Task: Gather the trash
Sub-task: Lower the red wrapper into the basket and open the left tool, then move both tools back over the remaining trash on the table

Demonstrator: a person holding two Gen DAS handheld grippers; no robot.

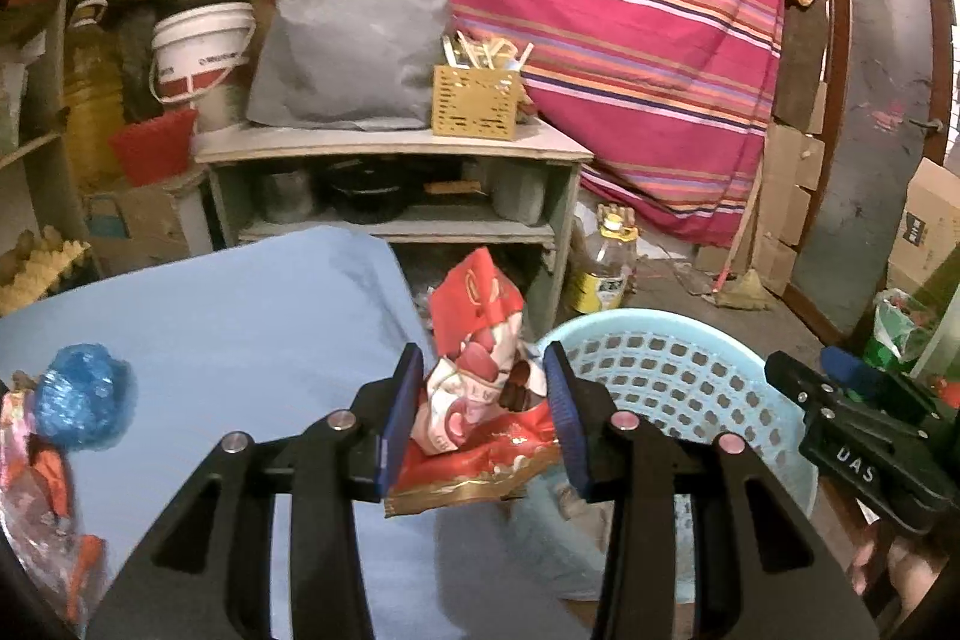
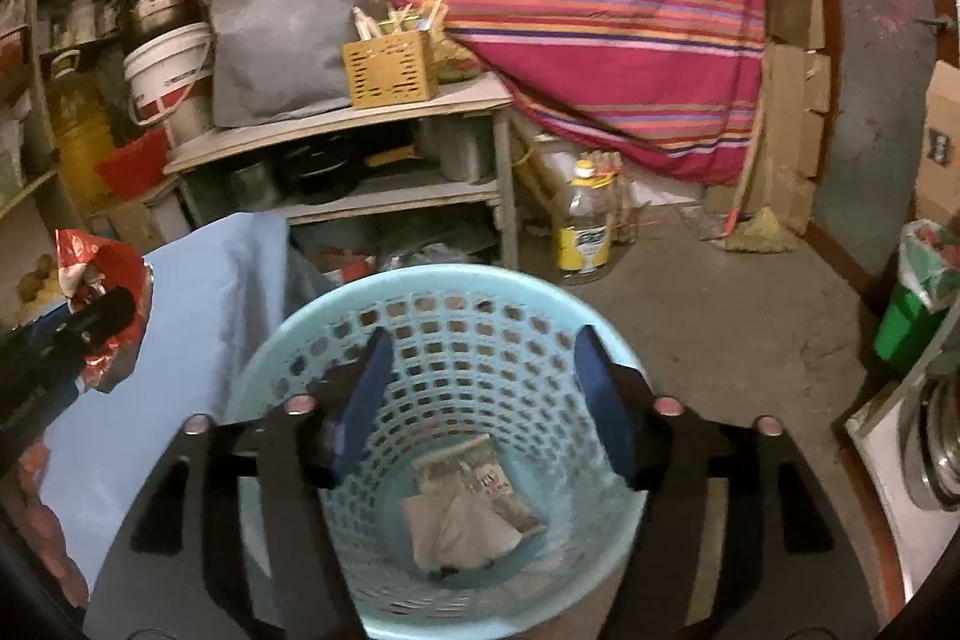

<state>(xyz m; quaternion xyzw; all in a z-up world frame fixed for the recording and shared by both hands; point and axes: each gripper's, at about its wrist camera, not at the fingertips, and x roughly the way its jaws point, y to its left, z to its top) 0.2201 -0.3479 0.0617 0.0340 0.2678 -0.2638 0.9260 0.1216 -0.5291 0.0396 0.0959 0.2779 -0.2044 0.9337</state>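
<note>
Wrapper (image 1: 474, 388) clamped upright in left gripper (image 1: 480, 421), just left of basket (image 1: 672, 376) rim; right gripper (image 2: 486, 412), jaws apart & empty, hangs over basket w/ paper (image 2: 468, 508) inside.

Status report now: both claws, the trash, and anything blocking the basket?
Left claw shut on red wrapper, beside basket. Right claw open, empty, over basket; grey packet inside. Nothing blocking.

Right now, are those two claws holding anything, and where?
Left gripper pinches a crumpled red wrapper around its middle. Right gripper holds nothing.
</note>
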